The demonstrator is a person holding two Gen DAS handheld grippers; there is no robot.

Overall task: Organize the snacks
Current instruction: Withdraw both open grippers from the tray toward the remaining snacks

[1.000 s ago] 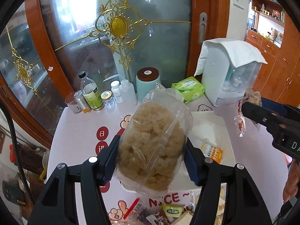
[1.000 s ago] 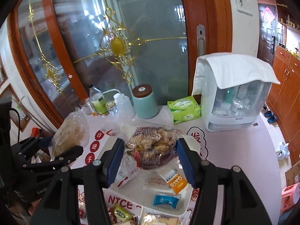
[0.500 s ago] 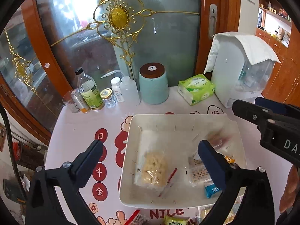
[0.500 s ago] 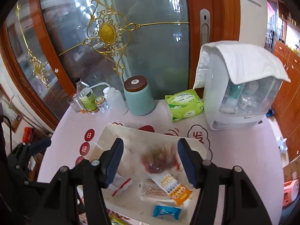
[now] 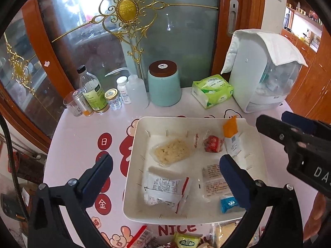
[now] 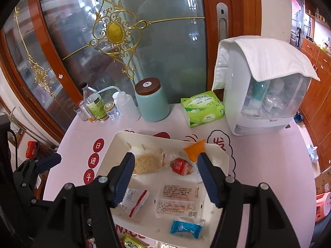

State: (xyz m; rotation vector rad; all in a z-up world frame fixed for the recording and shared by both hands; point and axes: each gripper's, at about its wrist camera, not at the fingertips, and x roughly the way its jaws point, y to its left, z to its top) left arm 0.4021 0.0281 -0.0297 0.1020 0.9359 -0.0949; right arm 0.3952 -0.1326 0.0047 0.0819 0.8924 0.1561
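Note:
A white tray (image 5: 134,165) (image 6: 107,157) on the pink table holds several snack packets: a clear bag of beige puffed snack (image 5: 170,150) (image 6: 145,163), a red-filled bag (image 5: 212,143) (image 6: 181,166), an orange-topped packet (image 5: 230,137) (image 6: 195,150), a white packet with a red stripe (image 5: 165,190) (image 6: 134,201), a clear printed packet (image 6: 179,199) and a blue packet (image 5: 227,203) (image 6: 185,228). My left gripper (image 5: 165,180) is open and empty above the tray. My right gripper (image 6: 165,177) is open and empty above the tray too.
At the back stand bottles and jars (image 5: 93,97), a teal canister (image 5: 164,83), a green tissue pack (image 5: 212,91) and a white covered dispenser (image 5: 262,76). More loose snacks (image 5: 186,240) lie at the table's near edge. A glass door is behind.
Both grippers opened and let go of their bags: the beige snack bag and the red-filled bag now lie in the tray. Both grippers have drawn back and up.

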